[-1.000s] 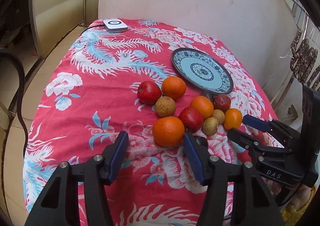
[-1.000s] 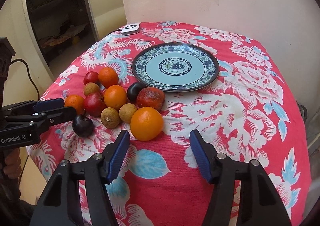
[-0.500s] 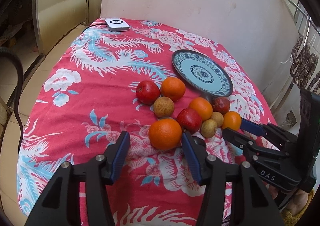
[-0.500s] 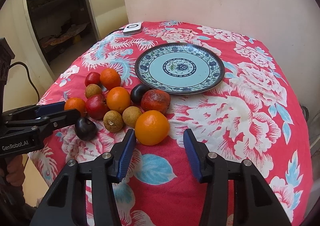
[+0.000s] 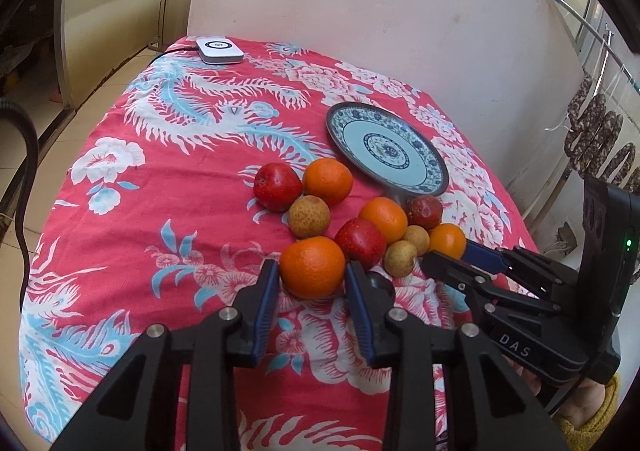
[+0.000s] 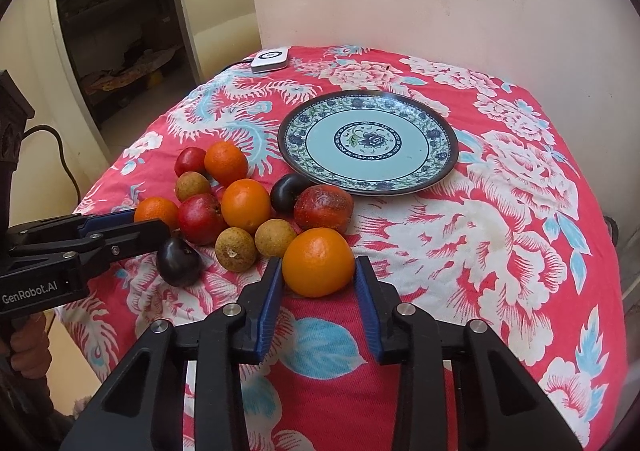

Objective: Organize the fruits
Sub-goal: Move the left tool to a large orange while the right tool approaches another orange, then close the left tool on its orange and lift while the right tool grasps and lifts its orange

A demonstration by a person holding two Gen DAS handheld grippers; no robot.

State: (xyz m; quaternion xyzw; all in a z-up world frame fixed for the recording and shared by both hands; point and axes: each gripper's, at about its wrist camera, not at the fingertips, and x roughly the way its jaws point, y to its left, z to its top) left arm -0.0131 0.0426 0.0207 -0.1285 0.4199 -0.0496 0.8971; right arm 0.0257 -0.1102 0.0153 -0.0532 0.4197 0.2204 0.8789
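Oranges sit between our closing jaws: left hand-held gripper (image 5: pixel 311 280) brackets the near-left orange (image 5: pixel 312 267), right hand-held gripper (image 6: pixel 318 276) the near-right orange (image 6: pixel 318 262). Plate (image 6: pixel 440 167) lies beyond, nearer our right hand.

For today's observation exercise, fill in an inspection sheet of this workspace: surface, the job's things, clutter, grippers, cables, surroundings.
Surface: red floral tablecloth, wrinkled.
Job's things: round blue-patterned ceramic plate, nothing on it; beside it a cluster of oranges, red fruits, small tan fruits and two dark plums.
Clutter: white flat device at the far edge.
Grippers: left gripper closing, its near orange between the pads; right gripper closing around another orange.
Cables: dark cord from the device.
Surroundings: pale wall, open doorway.
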